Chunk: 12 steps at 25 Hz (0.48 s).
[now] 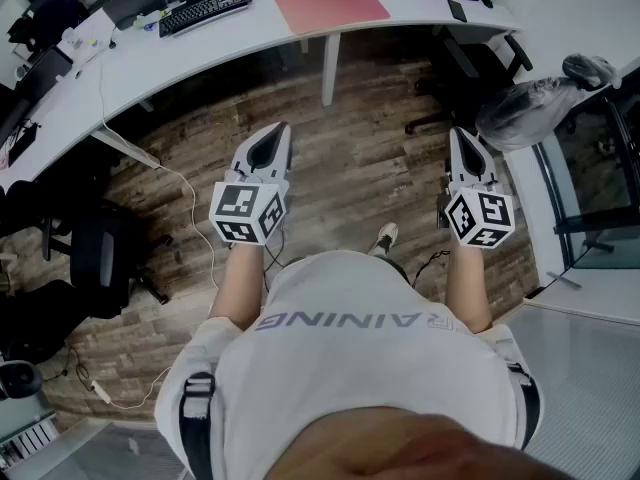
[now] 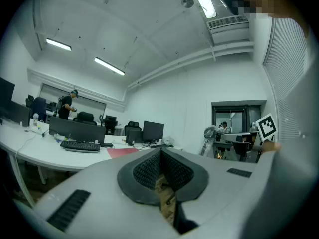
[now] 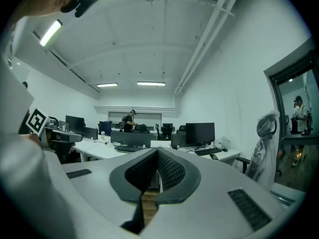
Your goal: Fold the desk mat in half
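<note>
A: Wood floor (image 1: 350, 168) spreads in front of the worktop (image 1: 150, 58) and on under it. Worktop long, white, curved, with a white leg under its middle.

B: Person?

A: Standing on the floor, short of the worktop's front edge, facing it. Pale T-shirt (image 1: 350, 358), bare forearms, one gripper in each hand.

B: Furniture?

A: Black office chair (image 1: 100, 253), out on the floor near the worktop's left stretch.

B: Task item?

A: Desk mat (image 1: 330, 3), pink-red, lying flat and unfolded on the worktop. Its near edge runs along the worktop's front edge, just above the leg. Both grippers well apart from it.

B: What else sits up there?

A: Black keyboard (image 1: 205, 10) on the worktop, just to the left of the mat. White cable (image 1: 195, 208) drops from the worktop's left stretch and trails across the floor.

B: Grippers?

A: Left gripper (image 1: 275, 138) and right gripper (image 1: 462, 140) held level with each other over the floor, well short of the worktop, both aimed at it.

B: Fingers?

A: Left fingers (image 2: 147, 169): tips pressed together, nothing held. Floor planks show through the slot behind the tips. The mat shows beyond them as a thin red strip on the worktop. Right fingers (image 3: 172, 171): closed tip to tip, empty as well, with the worktop and its monitors beyond.
</note>
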Available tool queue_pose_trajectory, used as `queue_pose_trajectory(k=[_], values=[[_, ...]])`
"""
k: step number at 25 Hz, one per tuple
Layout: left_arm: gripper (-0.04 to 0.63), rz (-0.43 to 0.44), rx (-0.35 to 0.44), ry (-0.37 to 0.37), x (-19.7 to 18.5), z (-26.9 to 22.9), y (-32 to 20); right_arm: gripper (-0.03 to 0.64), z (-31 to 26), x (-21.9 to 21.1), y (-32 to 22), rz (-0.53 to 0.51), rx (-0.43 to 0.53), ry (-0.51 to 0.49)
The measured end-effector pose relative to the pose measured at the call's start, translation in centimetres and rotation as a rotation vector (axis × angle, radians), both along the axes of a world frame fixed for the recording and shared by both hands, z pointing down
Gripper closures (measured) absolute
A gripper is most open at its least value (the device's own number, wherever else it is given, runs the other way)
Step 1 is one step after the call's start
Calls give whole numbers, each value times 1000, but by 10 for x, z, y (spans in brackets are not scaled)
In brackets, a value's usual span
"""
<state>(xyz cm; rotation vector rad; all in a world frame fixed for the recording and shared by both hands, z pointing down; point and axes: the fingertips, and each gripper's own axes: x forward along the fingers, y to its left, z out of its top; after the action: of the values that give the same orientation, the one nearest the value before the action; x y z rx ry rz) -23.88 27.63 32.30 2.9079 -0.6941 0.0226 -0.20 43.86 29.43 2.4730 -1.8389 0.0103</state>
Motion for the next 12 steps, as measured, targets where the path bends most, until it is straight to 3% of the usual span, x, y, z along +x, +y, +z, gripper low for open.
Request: queue_pose_trajectory(k=[12], values=[[568,49,-8,1,15,-9,24,594,-14,13,37,45,13,-9]])
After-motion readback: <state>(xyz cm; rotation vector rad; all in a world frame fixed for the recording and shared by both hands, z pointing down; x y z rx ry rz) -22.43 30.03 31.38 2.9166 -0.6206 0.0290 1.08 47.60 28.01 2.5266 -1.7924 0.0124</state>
